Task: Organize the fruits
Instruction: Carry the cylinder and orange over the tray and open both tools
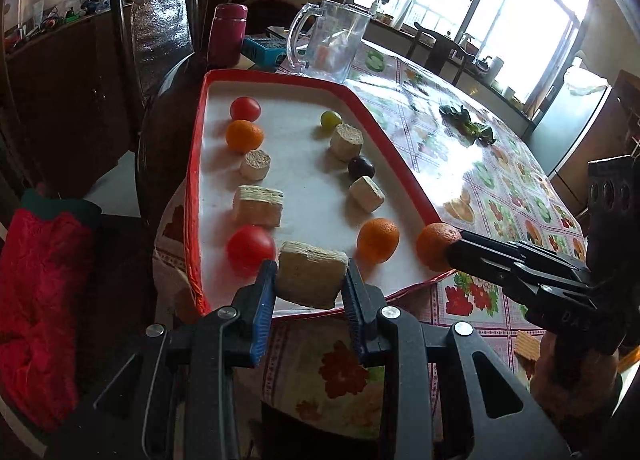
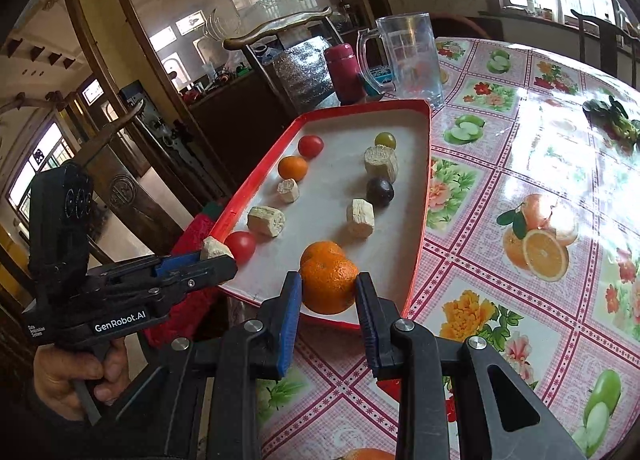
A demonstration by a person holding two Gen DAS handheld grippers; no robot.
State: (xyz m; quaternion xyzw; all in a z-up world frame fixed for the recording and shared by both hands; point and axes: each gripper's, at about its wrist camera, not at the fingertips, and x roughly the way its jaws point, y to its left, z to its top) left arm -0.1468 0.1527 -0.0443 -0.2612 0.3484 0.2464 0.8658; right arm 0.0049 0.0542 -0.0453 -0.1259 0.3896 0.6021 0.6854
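Note:
A red-rimmed white tray (image 1: 316,79) (image 2: 424,163) lies on the table with two rows of fruit and pale sugarcane pieces. My left gripper (image 1: 310,280) is shut on a sugarcane chunk (image 1: 312,278) at the tray's near end, beside a red tomato (image 1: 250,248); in the right wrist view this gripper (image 2: 208,256) holds the chunk (image 2: 214,248). My right gripper (image 2: 328,286) is shut on an orange (image 2: 330,284) over the tray's near edge; the same orange (image 1: 434,246) shows in the left wrist view. Another orange (image 1: 378,240) (image 2: 320,250) lies just behind it.
A glass mug (image 1: 328,39) (image 2: 408,55) and a maroon flask (image 1: 226,35) (image 2: 342,71) stand beyond the tray. Green leaves (image 1: 468,123) (image 2: 612,119) lie on the floral tablecloth. A wooden chair (image 1: 156,23) stands at the table's left. Red cloth (image 1: 36,300) lies below.

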